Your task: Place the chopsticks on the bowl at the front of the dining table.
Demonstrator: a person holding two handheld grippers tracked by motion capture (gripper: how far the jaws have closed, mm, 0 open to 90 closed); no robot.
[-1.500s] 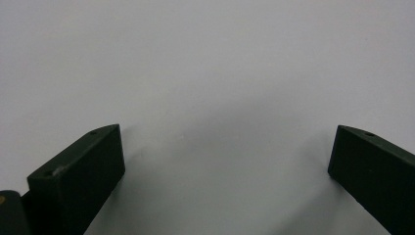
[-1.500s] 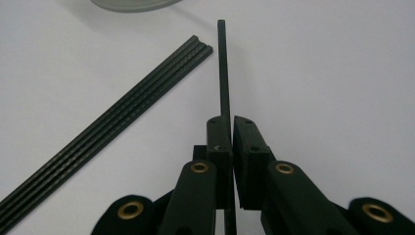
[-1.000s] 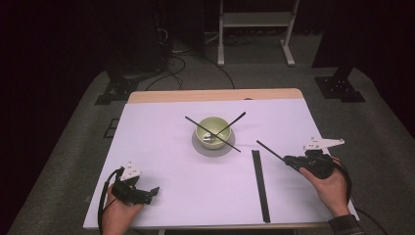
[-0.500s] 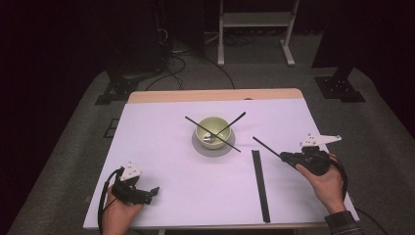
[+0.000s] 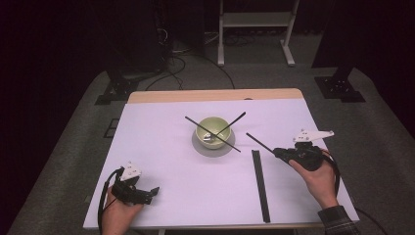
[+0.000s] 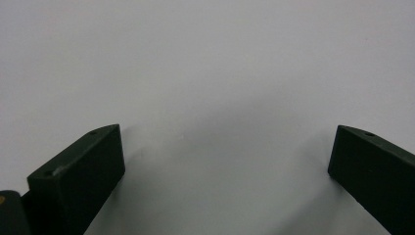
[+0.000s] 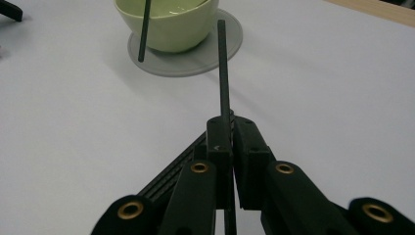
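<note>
A pale green bowl (image 5: 214,130) stands on a grey coaster (image 5: 212,148) at mid-table. Two thin black sticks cross over it: one (image 5: 226,143) lies over the rim toward the front right, the other (image 5: 237,119) leans out to the back right. My right gripper (image 5: 280,153) is shut on a third black stick (image 5: 262,143), whose tip points at the bowl. In the right gripper view this stick (image 7: 223,68) runs from the closed jaws toward the coaster (image 7: 195,58) and bowl (image 7: 166,22). My left gripper (image 5: 154,192) rests open at the front left, over bare white table (image 6: 210,73).
A long flat black strip (image 5: 260,185) lies on the white table cover (image 5: 161,147), just left of my right hand and running to the front edge. A wooden table edge (image 5: 215,95) shows at the back. Stands and cables sit on the dark floor beyond.
My right gripper has moved left toward the bowl, carrying the black stick with it. The left gripper has stayed in place.
</note>
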